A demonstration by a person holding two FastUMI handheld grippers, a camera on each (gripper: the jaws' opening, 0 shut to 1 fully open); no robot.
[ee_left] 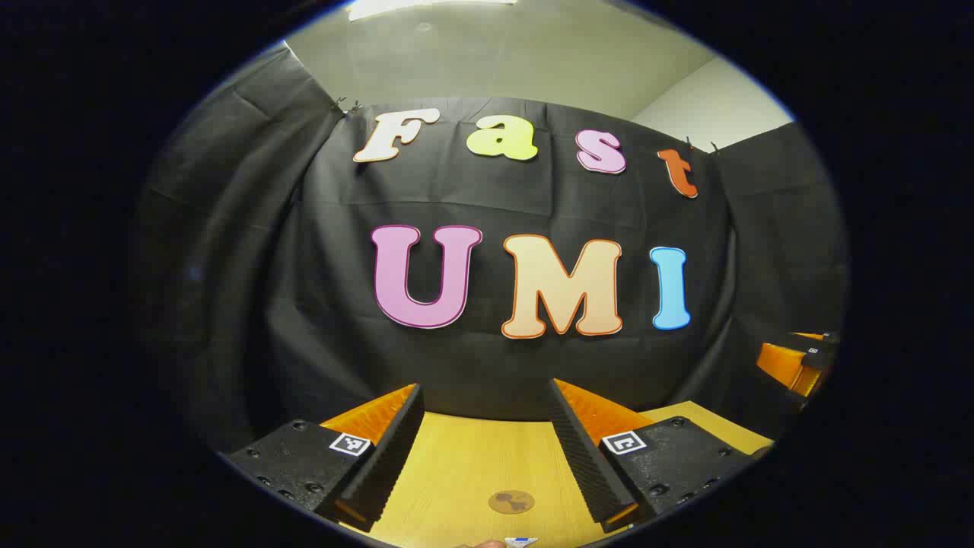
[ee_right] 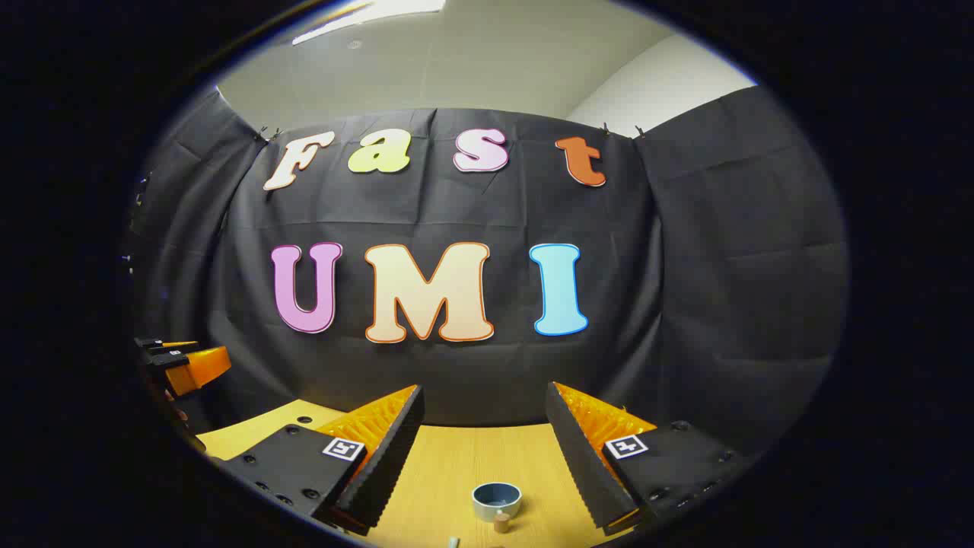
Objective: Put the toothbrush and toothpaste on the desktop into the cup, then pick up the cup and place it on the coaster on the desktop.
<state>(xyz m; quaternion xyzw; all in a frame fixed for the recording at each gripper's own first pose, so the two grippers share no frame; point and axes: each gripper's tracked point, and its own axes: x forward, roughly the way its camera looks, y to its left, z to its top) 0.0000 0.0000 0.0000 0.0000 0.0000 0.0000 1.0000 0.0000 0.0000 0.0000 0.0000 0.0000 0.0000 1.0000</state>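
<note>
Left gripper (ee_left: 487, 449) and right gripper (ee_right: 483, 449), jaws spread wide and empty, raised over the desktop (ee_left: 464, 464); coaster (ee_left: 510, 501) at lower centre, cup (ee_right: 496, 499) at lower centre; best lowered steadily toward the items cut off by the bottom edge before closing.

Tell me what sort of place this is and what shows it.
Probably a recording booth set up indoors: black cloth hangs as walls around a wooden desktop, with a plain ceiling above. A cup and a round coaster sit on the desktop.
</note>
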